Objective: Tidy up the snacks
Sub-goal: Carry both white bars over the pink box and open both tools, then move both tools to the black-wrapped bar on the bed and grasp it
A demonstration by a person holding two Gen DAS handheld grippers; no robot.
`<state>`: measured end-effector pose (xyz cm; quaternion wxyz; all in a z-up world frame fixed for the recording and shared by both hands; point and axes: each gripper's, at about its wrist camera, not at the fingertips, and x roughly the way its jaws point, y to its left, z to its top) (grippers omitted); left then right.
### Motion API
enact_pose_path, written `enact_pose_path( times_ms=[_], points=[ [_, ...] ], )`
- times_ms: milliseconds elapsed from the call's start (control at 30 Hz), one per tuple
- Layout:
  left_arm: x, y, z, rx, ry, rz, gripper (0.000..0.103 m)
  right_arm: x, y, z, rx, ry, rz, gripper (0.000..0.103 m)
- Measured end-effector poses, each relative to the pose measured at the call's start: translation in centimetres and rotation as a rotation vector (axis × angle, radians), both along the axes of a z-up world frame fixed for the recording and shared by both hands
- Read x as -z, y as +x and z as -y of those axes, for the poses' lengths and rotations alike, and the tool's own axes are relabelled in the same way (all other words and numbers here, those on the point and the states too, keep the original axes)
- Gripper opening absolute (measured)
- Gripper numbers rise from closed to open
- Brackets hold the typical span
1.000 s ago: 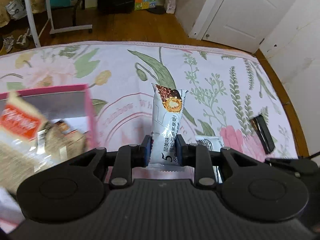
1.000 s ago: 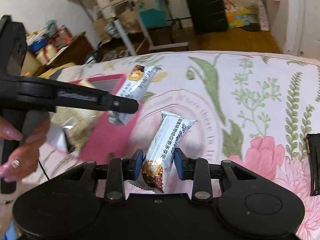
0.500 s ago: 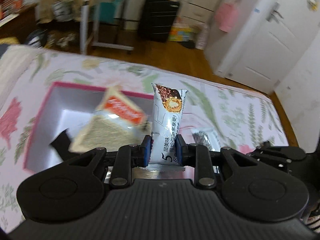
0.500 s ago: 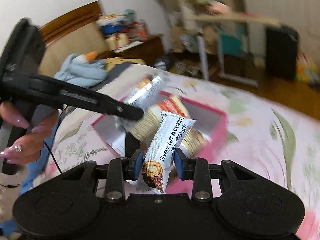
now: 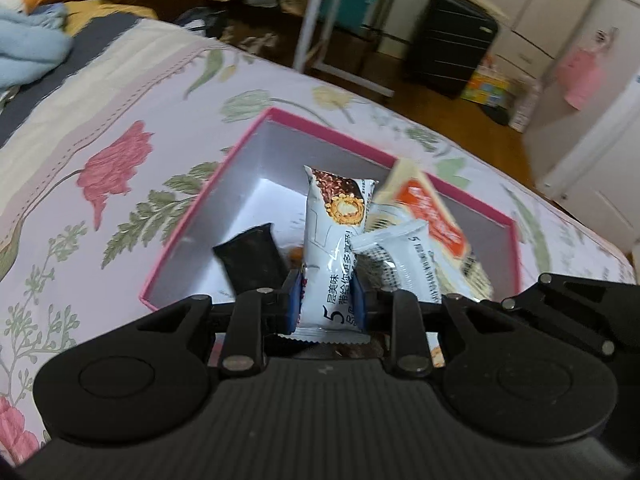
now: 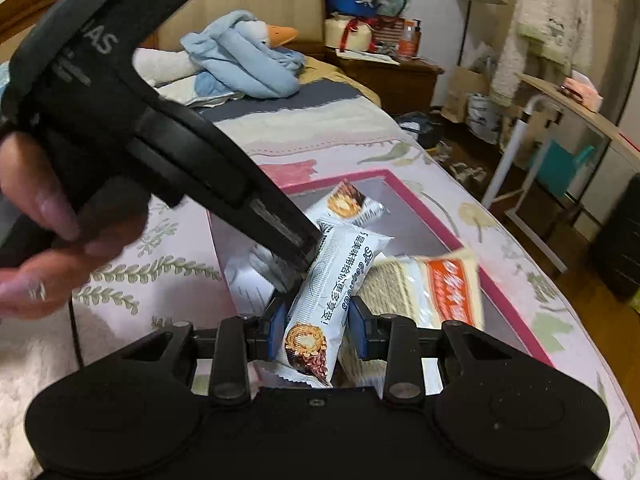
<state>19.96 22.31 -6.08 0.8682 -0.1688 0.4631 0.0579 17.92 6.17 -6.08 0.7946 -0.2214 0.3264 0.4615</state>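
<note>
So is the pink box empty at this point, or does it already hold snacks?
Not empty. The pink box already holds a black packet and an orange-labelled wafer pack on its pale floor.

Floral bedspread (image 5: 120,128) underneath; wooden floor (image 5: 460,112) ahead with black suitcase (image 5: 448,44), white desk frame (image 5: 316,20); white door (image 5: 600,160) far right; wooden headboard (image 6: 240,4), bedside cabinet (image 6: 392,80) beyond

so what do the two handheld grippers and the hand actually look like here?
Both grippers, left gripper and right gripper, are matte black plastic: ribbed body, two round discs, silver pivot screws, linkage arms, blue pads on the fingers. The left unit's side bears pale lettering. A thin black cable hangs below the hand, which wears a ring and long glossy nails.
</note>
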Motion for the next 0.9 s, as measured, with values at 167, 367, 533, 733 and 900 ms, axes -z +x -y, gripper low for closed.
enact_pose_path(
  times_ms=[167, 367, 533, 733, 900],
  points=[
    [0.9, 0.0, -0.9, -0.064, 0.042, -0.023, 0.042, 0.8, 0.3, -1.2, 0.012, 0.015, -0.008, 0.054],
    [0.2, -1.4, -1.6, -0.055, 0.012, 0.011, 0.046, -0.2, -0.4, 2.9, 0.112, 0.208, -0.102, 0.062],
    [-0.9, -2.7, -0.4, 0.003, -0.002, 0.030, 0.046, -1.6, -2.1, 7.4, 0.242, 0.219, -0.109, 0.062],
    [-3.3, -4.7, 3.0, 0.111, -0.008, 0.092, 0.046, -3.0, -3.9, 12.6, 0.383, 0.212, -0.164, 0.062],
    [-5.0, -5.7, 7.0, 0.231, -0.029, 0.130, 0.046, -4.1, -5.2, 17.3, 0.483, 0.233, -0.166, 0.062]
  ],
)
